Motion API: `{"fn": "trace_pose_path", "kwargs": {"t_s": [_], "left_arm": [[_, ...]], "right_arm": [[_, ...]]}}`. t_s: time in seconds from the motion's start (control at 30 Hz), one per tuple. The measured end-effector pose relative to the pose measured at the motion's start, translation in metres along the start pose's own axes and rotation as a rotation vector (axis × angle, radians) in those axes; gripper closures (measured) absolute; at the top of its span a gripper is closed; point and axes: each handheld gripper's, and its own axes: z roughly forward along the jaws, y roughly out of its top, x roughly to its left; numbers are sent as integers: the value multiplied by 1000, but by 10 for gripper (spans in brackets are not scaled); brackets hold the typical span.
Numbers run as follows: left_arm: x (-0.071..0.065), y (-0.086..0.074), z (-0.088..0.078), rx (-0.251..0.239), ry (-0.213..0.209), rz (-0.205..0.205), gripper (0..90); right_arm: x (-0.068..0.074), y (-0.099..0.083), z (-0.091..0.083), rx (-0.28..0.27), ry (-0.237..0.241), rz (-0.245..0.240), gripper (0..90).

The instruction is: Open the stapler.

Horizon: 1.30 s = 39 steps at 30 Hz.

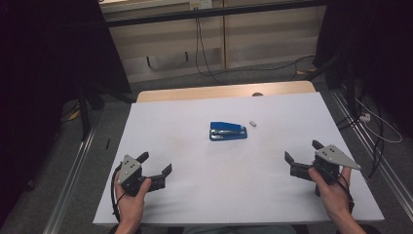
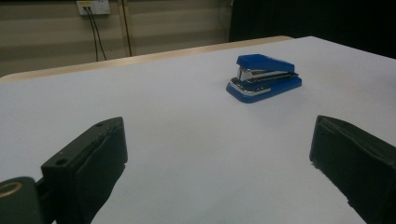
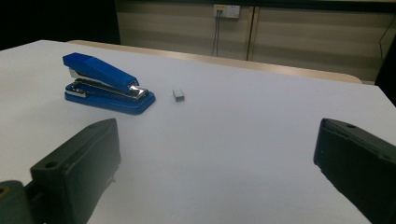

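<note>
Both tongs are hanging spread and empty near the person's edge of the surface (image 1: 292, 107), left tongs (image 1: 157, 164) and right tongs (image 1: 303, 151) well apart from the blue stapler (image 1: 227, 131) sitting mid-surface, a small staple block (image 1: 253, 123) just beside it. Nothing is being gripped yet; reaching forward to the stapler looks like the next move.

White counter (image 1: 204, 195) w/ pale wood edge (image 1: 195, 92) showing along far side. Beyond it grey floor (image 1: 243, 73), black cables (image 1: 199, 44) hanging down a beige panelled wall (image 1: 272, 34); wall socket (image 3: 226, 10) up top w/ leads plugged in. Dark drapes (image 1: 44, 73) both sides. Metal rails (image 1: 73, 180) on floor left & right of counter. Small white block (image 1: 365, 117) on cable, floor at right.
</note>
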Motion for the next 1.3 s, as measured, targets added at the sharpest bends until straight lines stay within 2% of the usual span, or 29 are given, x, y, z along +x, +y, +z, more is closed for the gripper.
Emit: {"fn": "trace_pose_path", "kwargs": {"t_s": [0.3, 0.43, 0.63, 0.8, 0.9, 1.0, 1.1, 1.3], "left_arm": [[0, 0, 2, 11, -2, -1, 41], [1, 0, 4, 16, -5, 3, 41], [2, -1, 8, 39, -8, 2, 41], [2, -1, 7, 46, -35, 19, 40], [0, -2, 7, 47, -48, 5, 40], [0, -2, 10, 66, -58, 14, 49], [0, -2, 13, 71, -92, 0, 64], [-2, -1, 19, 72, -89, -12, 64]], "right_arm": [[1, -1, 3, 13, 15, -4, 5], [3, -1, 4, 27, 13, -22, 12], [5, -2, 6, 39, 37, -17, 12], [10, -1, 7, 42, 44, -7, 11], [11, 0, 9, 48, 53, 6, 7], [12, 0, 11, 50, 51, 3, 6], [14, 0, 12, 45, 43, -5, 12], [19, 2, 16, 36, 78, -25, 11]]}}
